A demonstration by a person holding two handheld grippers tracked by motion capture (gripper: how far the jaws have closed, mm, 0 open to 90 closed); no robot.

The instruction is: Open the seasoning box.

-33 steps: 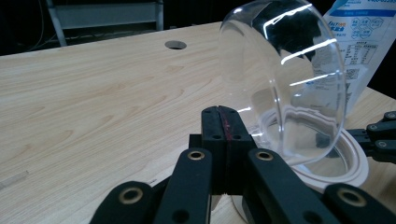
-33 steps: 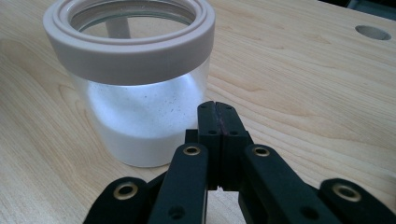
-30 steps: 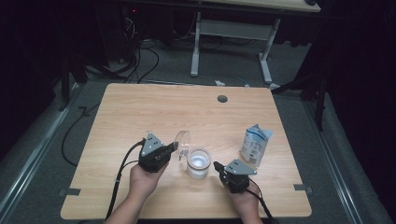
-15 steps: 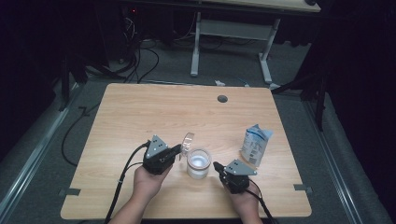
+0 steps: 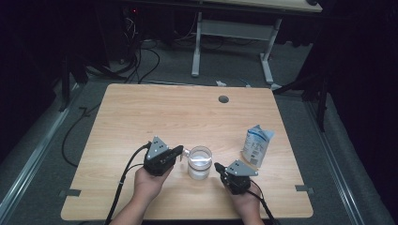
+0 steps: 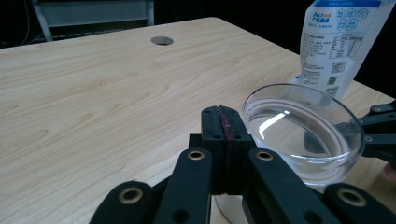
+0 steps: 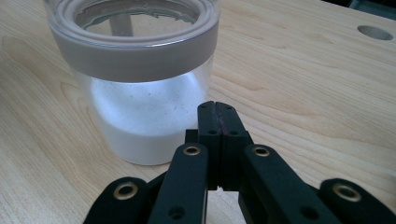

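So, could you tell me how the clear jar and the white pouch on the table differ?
The clear jar is round, see-through and open-topped, with white powder in its lower part; the white pouch is opaque, flat-sided and printed in blue. The jar sits between the two grippers, the pouch stands farther off, beyond the right gripper. Both stand upright on the table.

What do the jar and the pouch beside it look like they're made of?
The jar looks like clear glass or hard plastic: the white powder shows through its glossy wall. Which one is unclear. The pouch looks like thin printed plastic film, glossy and slightly creased, standing upright on the wooden table.
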